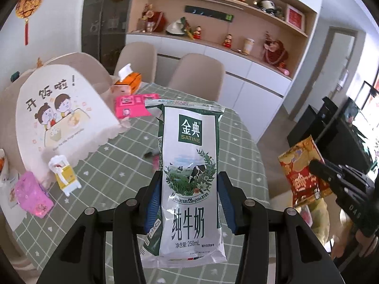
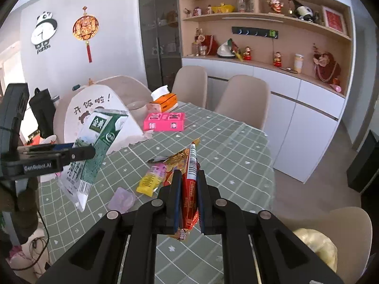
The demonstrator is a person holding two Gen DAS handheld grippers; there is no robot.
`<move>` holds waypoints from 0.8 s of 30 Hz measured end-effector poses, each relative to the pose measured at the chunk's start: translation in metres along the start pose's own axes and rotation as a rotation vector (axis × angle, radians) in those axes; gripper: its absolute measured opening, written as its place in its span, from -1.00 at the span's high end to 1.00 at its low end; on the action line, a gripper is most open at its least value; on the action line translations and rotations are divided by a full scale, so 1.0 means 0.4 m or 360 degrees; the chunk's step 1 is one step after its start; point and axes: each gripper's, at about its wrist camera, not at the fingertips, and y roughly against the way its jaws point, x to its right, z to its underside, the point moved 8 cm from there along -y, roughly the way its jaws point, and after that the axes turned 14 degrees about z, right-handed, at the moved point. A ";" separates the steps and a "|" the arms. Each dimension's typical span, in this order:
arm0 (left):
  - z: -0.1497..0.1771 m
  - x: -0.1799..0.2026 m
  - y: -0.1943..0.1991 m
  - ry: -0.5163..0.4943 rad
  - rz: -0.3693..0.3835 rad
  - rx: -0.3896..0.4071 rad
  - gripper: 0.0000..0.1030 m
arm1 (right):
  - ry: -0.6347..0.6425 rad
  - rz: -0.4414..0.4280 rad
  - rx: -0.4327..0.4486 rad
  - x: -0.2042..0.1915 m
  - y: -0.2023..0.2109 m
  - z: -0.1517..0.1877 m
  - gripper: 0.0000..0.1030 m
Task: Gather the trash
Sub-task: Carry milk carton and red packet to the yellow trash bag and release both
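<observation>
My left gripper (image 1: pixel 189 177) is shut on a white and green milk pouch (image 1: pixel 190 165), held upright above the green checked table (image 1: pixel 132 146). Seen from the right wrist view, that pouch (image 2: pixel 94 146) hangs tilted in the left gripper (image 2: pixel 80 152). My right gripper (image 2: pixel 188 177) is shut on a flattened red and gold snack bag (image 2: pixel 190 184), lifted over the table (image 2: pixel 225 146). In the left wrist view the snack bag (image 1: pixel 303 170) shows at the right, pinched by the right gripper (image 1: pixel 317 168). A yellow and pink wrapper (image 2: pixel 151 177) and a pale purple wrapper (image 2: pixel 122 198) lie on the cloth.
A white fabric food cover (image 1: pixel 59 113), a pink box (image 2: pixel 164 121), an orange tissue box (image 2: pixel 165 99) and a small yellow carton (image 1: pixel 65 175) sit on the table. Beige chairs (image 2: pixel 244 99) ring it. White cabinets with shelves (image 2: pixel 296 108) line the far wall.
</observation>
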 end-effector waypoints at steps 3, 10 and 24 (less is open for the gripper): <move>0.025 0.062 -0.023 -0.0024 0.0016 -0.0029 0.09 | -0.0023 0.0020 0.0018 0.059 0.027 0.017 0.79; 0.080 0.293 -0.133 -0.0089 0.0095 -0.0091 0.09 | -0.0041 0.0073 -0.0008 0.260 0.082 0.103 0.79; 0.247 0.672 -0.391 0.0068 0.0285 -0.0259 0.08 | -0.0111 0.0093 -0.0061 0.663 0.133 0.249 0.79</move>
